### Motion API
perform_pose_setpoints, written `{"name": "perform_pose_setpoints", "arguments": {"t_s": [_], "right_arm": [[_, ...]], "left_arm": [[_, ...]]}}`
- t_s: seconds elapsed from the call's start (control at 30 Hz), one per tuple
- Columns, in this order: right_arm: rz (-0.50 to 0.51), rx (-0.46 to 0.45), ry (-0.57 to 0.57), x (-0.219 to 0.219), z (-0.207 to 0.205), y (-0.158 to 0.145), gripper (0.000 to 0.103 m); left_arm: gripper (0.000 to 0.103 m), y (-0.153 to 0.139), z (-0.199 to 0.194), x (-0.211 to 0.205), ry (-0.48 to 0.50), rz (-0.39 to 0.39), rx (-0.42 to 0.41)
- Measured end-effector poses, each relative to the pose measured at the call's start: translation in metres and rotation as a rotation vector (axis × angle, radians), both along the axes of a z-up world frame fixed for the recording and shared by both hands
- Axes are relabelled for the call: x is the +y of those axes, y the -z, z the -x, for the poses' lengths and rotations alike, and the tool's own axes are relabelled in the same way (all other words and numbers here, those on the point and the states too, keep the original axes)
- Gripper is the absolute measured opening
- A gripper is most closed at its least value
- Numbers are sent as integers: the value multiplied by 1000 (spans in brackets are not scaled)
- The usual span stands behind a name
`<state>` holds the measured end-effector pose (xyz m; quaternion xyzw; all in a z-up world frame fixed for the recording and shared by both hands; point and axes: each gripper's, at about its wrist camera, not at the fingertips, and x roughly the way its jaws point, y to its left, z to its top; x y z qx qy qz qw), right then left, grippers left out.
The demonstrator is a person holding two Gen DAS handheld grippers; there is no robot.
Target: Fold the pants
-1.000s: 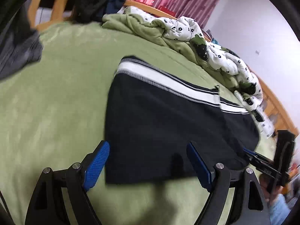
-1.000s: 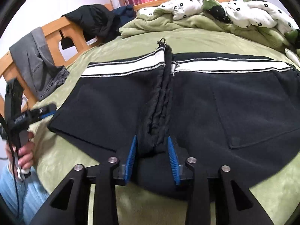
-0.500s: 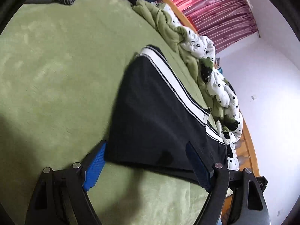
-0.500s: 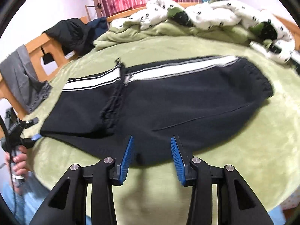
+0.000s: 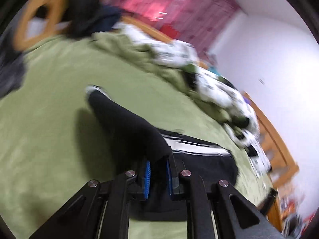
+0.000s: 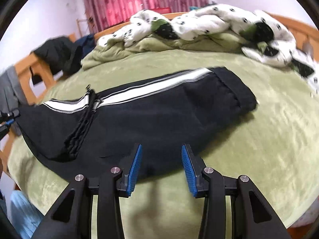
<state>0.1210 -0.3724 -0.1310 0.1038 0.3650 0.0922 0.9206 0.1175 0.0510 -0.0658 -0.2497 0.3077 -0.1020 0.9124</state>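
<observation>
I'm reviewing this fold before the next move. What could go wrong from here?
The left hand-held gripper pinches only a small bit of the black pants at their end, so the cloth may slip out mid-fold. The right hand-held gripper is open and holds nothing, so the pants may drag across the green blanket.

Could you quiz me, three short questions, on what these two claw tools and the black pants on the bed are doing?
1. True or false: the left gripper has pinched the black pants and lifted a part.
2. The right gripper is: A) shut on cloth, B) open, near the pants' edge, C) out of view.
3. Fill in: the pants lie on a ____ bed cover.

Key: 1 true; 2 B; 3 green.
</observation>
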Motion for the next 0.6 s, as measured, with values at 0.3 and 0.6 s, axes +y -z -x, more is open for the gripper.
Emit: {"name": "perform_pose_setpoints", "arguments": {"t_s": [0.3,0.6], "right_arm": [[-58,37,127,-63,18,12,41],[-135,34,79,-54,14,8,42]], "left_arm": [[10,53,-48,-196,364,-10,101],[32,71,-32,-201,491,68,169]]}}
